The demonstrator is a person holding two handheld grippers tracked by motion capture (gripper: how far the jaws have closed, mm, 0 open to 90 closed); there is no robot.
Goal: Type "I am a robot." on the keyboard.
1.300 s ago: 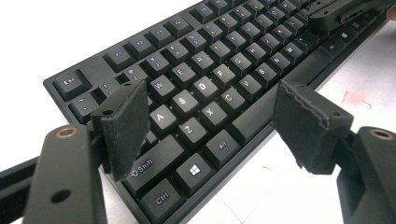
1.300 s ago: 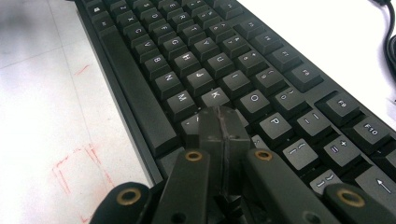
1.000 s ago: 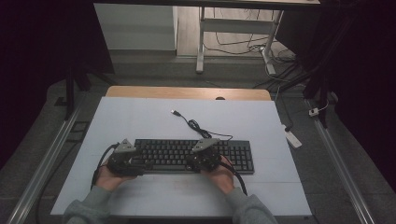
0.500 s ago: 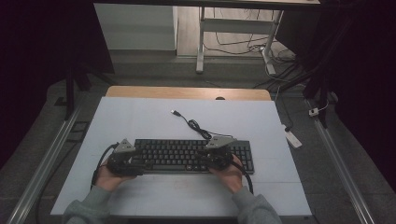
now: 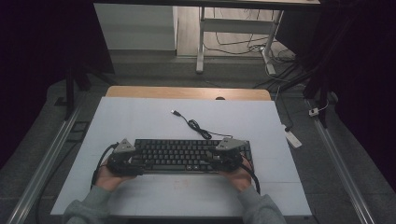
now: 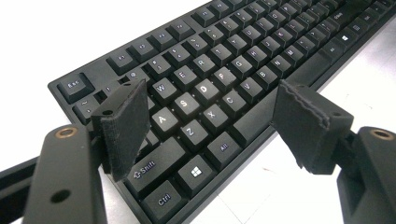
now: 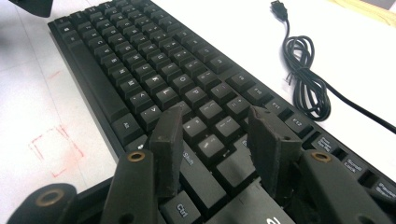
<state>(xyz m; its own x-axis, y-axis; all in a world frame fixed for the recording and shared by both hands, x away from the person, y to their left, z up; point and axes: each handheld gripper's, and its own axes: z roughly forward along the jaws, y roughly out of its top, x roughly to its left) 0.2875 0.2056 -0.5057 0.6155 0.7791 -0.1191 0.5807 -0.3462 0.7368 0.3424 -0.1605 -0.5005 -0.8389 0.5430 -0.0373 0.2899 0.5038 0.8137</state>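
- Risk: the right gripper [image 7: 215, 154], jaws partly spread and pinching nothing, is hovering over the right-hand keys; lowering carelessly could be pressing or dislodging keycaps.
- The left gripper [image 6: 210, 126], jaws widely spread, is straddling the keyboard [image 5: 184, 156] at its left end.
- The keyboard is lying flat near the table [image 5: 140, 116] front edge; its cable [image 5: 198, 126] is trailing far-side.

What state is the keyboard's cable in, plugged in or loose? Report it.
Loose. The cable lies partly coiled on the table, its USB plug bare and joined to nothing, behind the keyboard.
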